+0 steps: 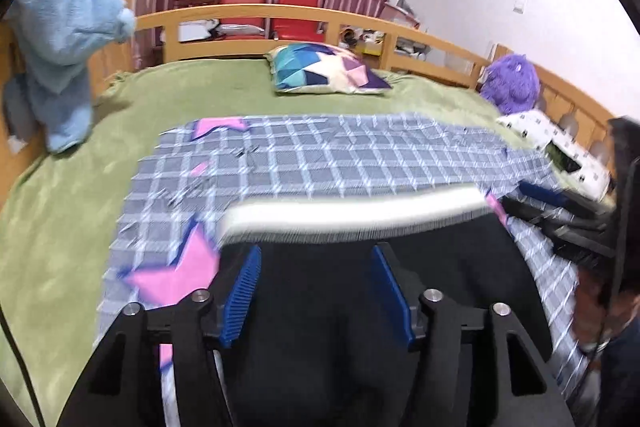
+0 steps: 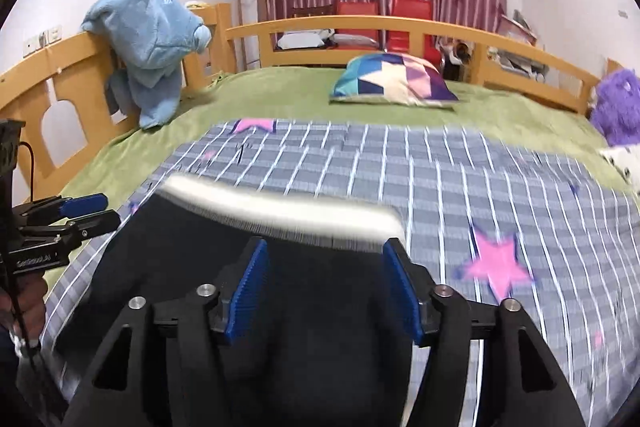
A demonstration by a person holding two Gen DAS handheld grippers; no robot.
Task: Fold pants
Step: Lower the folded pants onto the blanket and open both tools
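Scene: a bedroom, where black pants with a white waistband lie on a grey checked sheet spread over the green blanket of a wooden-railed bed
Where the pants are: directly under both my tools, dark cloth filling the space between each pair of blue pads, the white band running across just beyond the tips
My left gripper: jaws apart, nothing pinched, the pads clear of the cloth as far as I can tell through the blur
My right gripper: jaws likewise parted and empty, pads standing either side of the black fabric without pressing it
Each seen from the other: my right tool shows at the far right edge of the left view, my left tool at the far left edge of the right view, both beside the garment
Step in hand: I judge this a moment between folds, the pants resting on the sheet, no grip on them
Progress: the garment looks compact and dark with the band on top, so I take at least one fold as done; how many layers lie beneath I cannot tell
Next move calls for: lowering both pairs of jaws to one edge, pinching all layers together, keeping both hands level so the band stays straight
Bystanders: a patchwork pillow, a blue plush toy on the rail and a purple plush, all well apart from the work
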